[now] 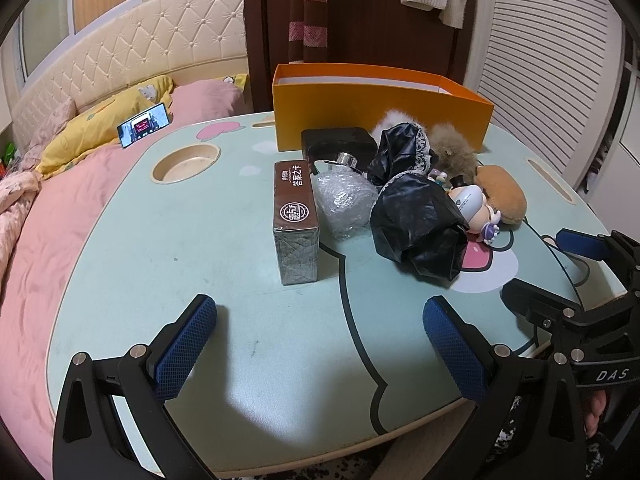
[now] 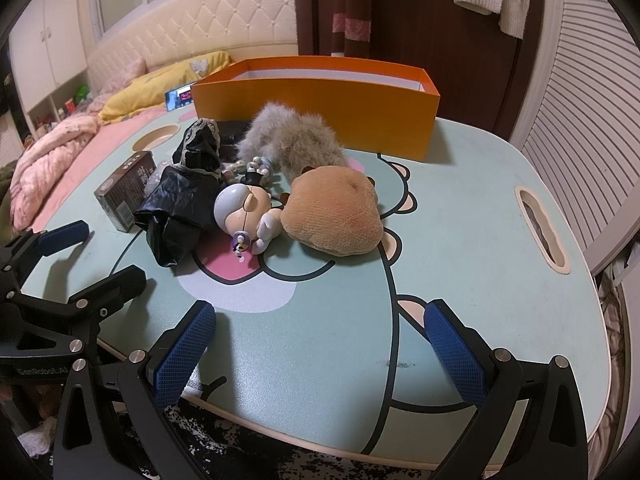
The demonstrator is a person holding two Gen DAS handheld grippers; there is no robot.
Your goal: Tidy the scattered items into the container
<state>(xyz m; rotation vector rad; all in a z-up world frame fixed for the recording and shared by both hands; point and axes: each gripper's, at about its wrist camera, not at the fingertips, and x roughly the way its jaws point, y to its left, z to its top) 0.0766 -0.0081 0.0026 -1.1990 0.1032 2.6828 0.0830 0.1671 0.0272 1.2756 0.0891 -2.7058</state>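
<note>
Both the left gripper (image 1: 320,344) and right gripper (image 2: 320,344) hover spread wide, holding nothing, over bare table (image 2: 460,220) at lower frame. The scattered items cluster mid-frame: brown box (image 1: 296,220), black bag (image 1: 416,232), figurine (image 2: 244,216), tan plush (image 2: 336,216). The orange container (image 2: 316,108) sits behind them, near the far edge.

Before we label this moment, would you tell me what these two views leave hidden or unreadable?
- Floor of the orange box: both views, hidden by its near wall, so its contents cannot be told.
- Dark case: right wrist view, mostly behind the black bag and grey fluffy toy.
- Bubble-wrapped bottle: right wrist view, nearly all behind the bag.
- Phone screen: too small to read.
</note>
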